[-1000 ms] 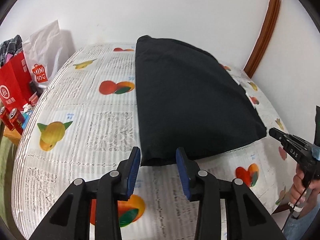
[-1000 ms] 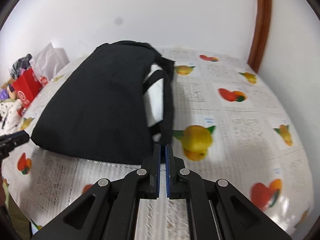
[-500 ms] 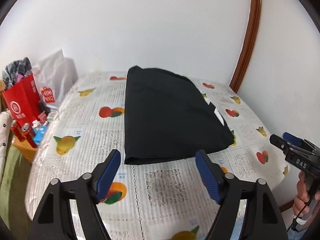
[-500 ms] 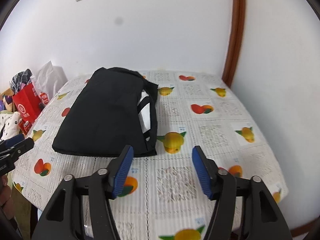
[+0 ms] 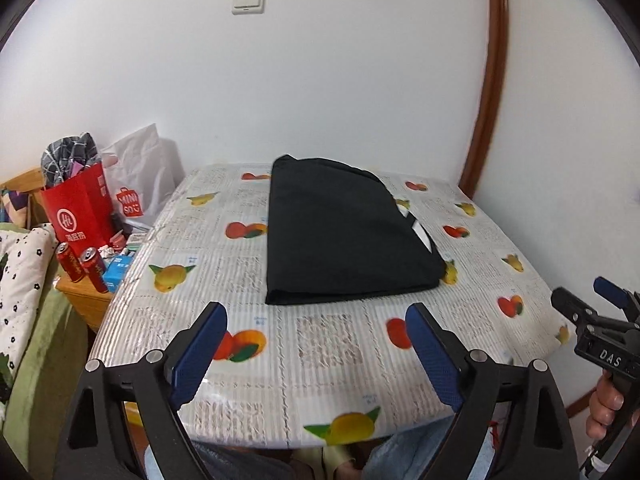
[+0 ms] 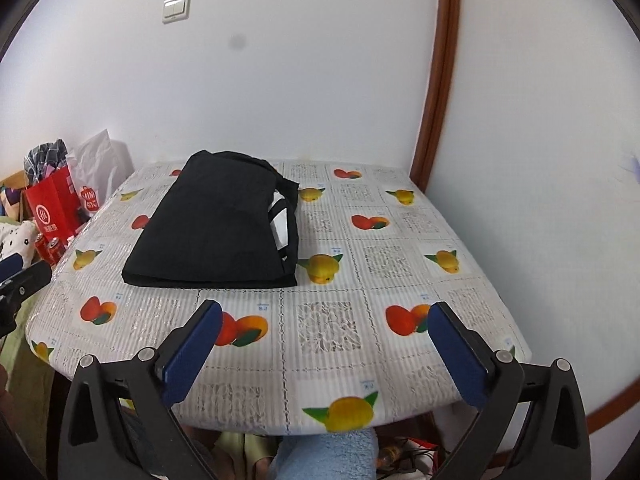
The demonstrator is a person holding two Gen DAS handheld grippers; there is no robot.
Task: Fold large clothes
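Both grippers have pulled back from the black garment (image 5: 344, 236) since a second ago, when the right one was pinched shut at its near edge and the left one stood close in front of it. Folded into a compact rectangle, the garment lies flat on the fruit-print tablecloth (image 5: 320, 344), toward the far side near the wall, with a little white showing at its right edge. The left gripper (image 5: 316, 350) hovers short of the garment's near edge, jaws spread wide and holding nothing. The right gripper (image 6: 326, 346) likewise hangs short of that edge, fully spread and empty. Left of the garment, off the table, a red paper bag (image 5: 78, 210) holds plaid cloth (image 5: 68, 158), with a white shopping bag (image 5: 140, 184) just behind it. Two red cans (image 5: 82, 266) stand in front of the red bag, beside a small blue box (image 5: 116, 270).
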